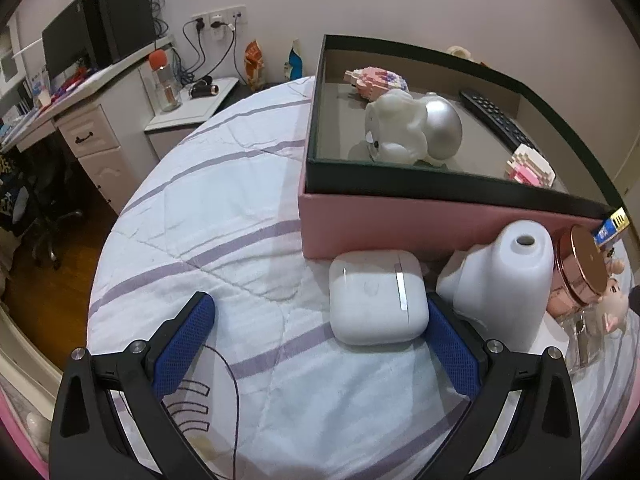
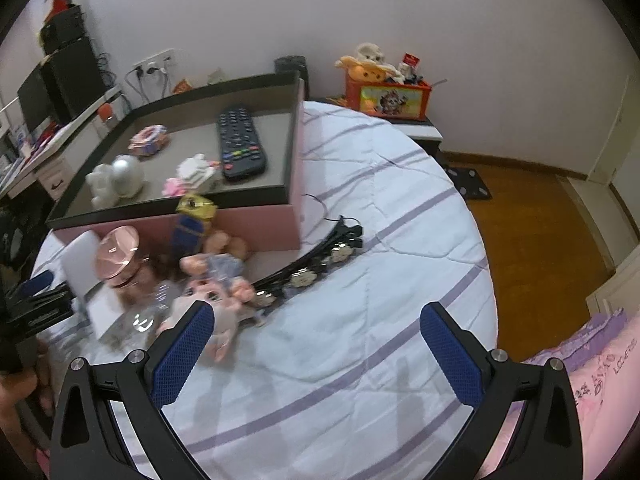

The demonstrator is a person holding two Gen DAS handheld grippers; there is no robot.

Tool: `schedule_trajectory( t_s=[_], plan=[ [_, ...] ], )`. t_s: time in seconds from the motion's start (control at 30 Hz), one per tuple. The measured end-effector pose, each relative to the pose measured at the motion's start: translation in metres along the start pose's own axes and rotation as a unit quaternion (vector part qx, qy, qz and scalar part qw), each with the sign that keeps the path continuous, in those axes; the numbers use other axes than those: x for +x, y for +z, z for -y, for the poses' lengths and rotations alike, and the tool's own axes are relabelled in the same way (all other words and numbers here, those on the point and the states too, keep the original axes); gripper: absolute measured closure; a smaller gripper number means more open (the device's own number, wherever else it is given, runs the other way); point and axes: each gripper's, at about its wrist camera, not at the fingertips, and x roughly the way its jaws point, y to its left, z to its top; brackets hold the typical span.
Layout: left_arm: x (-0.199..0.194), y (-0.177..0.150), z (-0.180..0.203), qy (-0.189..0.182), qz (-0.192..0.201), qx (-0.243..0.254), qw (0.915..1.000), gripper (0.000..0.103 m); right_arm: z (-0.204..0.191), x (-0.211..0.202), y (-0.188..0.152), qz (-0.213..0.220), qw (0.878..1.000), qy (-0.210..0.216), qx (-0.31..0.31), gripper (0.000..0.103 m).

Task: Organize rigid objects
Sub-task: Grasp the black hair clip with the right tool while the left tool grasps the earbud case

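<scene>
Only the left view shows the white case (image 1: 376,298) on the quilt (image 1: 224,216), just before the pink box (image 1: 400,224); only the right shows the black hairbands (image 2: 316,260) (blurred). The left gripper (image 1: 320,328) hovers spread, its right pad touching the case. The right gripper (image 2: 316,336) hangs spread, empty.

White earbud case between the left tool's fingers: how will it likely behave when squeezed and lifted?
The earbud case looks like glossy hard plastic with rounded corners, so it is probably rigid but may slip against the pads. It seems small and likely light. It lies flat on the soft quilt, so it should not roll, though the open left tool may press it into the bedding.
</scene>
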Motion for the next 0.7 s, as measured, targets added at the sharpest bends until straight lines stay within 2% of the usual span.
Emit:
schedule_trajectory(
  t_s=[0.17, 0.27, 0.43, 0.5, 0.63, 0.7],
  plan=[
    [0.002, 0.003, 0.0, -0.003, 0.007, 0.001, 1.0, 0.012, 0.008, 0.016, 0.005, -0.007, 1.0, 0.004, 0.021, 0.0],
    [0.0, 0.003, -0.001, -0.002, 0.014, -0.001, 0.9999, 0.023, 0.011, 0.023, 0.01, -0.006, 0.999, 0.006, 0.036, 0.0],
    [-0.003, 0.0, -0.001, -0.007, 0.022, -0.001, 0.9997, 0.037, 0.009, 0.035, 0.019, -0.011, 0.999, 0.006, 0.047, 0.01],
    [-0.004, 0.0, -0.001, -0.007, 0.023, 0.0, 0.9997, 0.039, 0.005, 0.045, 0.021, -0.019, 0.999, 0.0, 0.042, 0.022],
    [-0.005, -0.001, -0.002, -0.013, 0.025, -0.002, 0.9996, 0.05, 0.004, 0.054, 0.02, -0.017, 0.999, -0.022, 0.032, 0.032],
    [-0.006, -0.001, -0.003, -0.017, 0.027, -0.004, 0.9995, 0.053, 0.005, 0.053, 0.02, -0.015, 0.999, -0.018, 0.024, 0.044]
  ],
)
